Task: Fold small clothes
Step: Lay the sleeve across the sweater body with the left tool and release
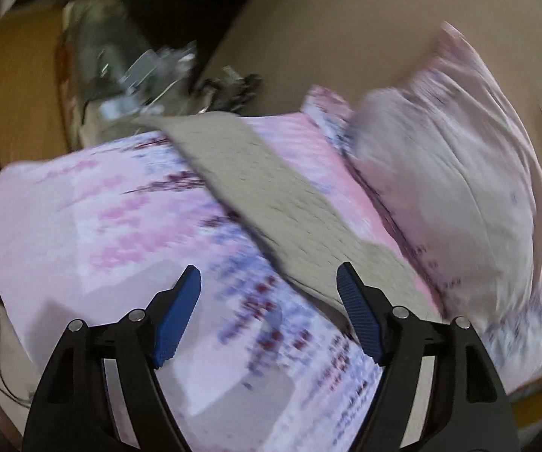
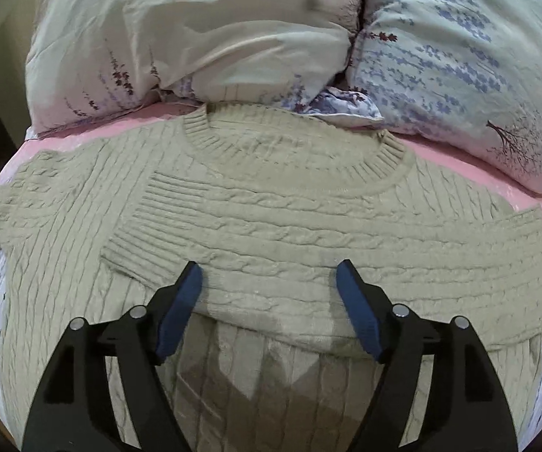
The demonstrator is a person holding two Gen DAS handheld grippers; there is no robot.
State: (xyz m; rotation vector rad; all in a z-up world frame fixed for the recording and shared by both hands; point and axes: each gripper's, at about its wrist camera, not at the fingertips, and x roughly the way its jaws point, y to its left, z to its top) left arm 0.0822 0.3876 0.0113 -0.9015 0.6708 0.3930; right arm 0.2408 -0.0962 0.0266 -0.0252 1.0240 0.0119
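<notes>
Beige cable-knit sweater [image 2: 271, 226] spread flat on a bed, neck opening toward the pillows. One sleeve [image 2: 308, 233] folded across the chest, its ribbed cuff [image 2: 135, 226] lying toward the left of the right wrist view; the other sleeve [image 2: 15, 196] stretched out to the left edge. Pink sheet [image 2: 459, 165] showing above the shoulders, between sweater and pillows. Two pillows side by side at the head of the bed: a pale one [image 2: 195, 30] on the left, a flower-printed one [image 2: 459, 56] on the right, touching each other along a dark seam.

Right tongs [image 2: 269, 278] held above the folded sleeve, blue pads [image 2: 180, 309] spread wide apart, nothing between them, no contact with the knit visible.

Left wrist view badly blurred. Left tongs [image 1: 269, 282] also spread wide and empty, over the flowered bedcover [image 1: 101, 226], with a strip of the sweater [image 1: 271, 203] running diagonally just beyond the right pad. Pillow [image 1: 440, 150] at upper right. Clutter [image 1: 128, 56] past the bed's far edge too smeared to tell.
</notes>
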